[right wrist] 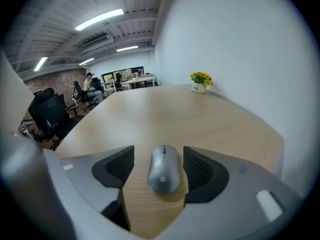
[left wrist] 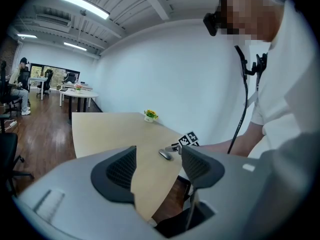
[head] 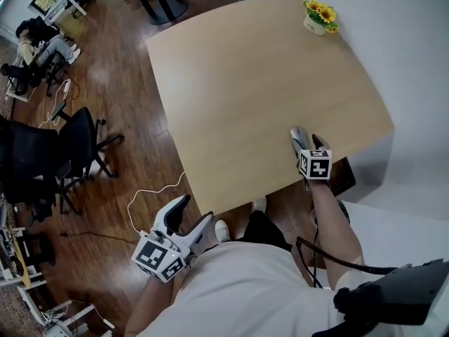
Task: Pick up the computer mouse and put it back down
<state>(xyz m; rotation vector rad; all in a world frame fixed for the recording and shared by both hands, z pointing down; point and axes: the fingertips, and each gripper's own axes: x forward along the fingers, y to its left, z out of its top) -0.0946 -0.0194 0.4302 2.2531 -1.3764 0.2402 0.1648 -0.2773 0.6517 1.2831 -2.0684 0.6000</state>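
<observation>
The computer mouse (right wrist: 163, 170), near the table's near edge, looks like smooth grey plastic with a soft satin sheen. The table (right wrist: 210, 124) top shows a pale wood grain, smooth and matt. Your right gripper (right wrist: 159, 156) has a matt grey plastic body, and its pads (right wrist: 116, 166) are black with a fine ribbed texture. Your left gripper (left wrist: 159, 153) looks the same. The floor (head: 119, 83) is of dark wood planks, quite glossy.

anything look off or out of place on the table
Nothing stands out. The mouse lies flat and whole on the table, between the open jaws of the right gripper, which do not clamp it. The flower pot stands upright at the far corner. No spill or damage shows.
</observation>
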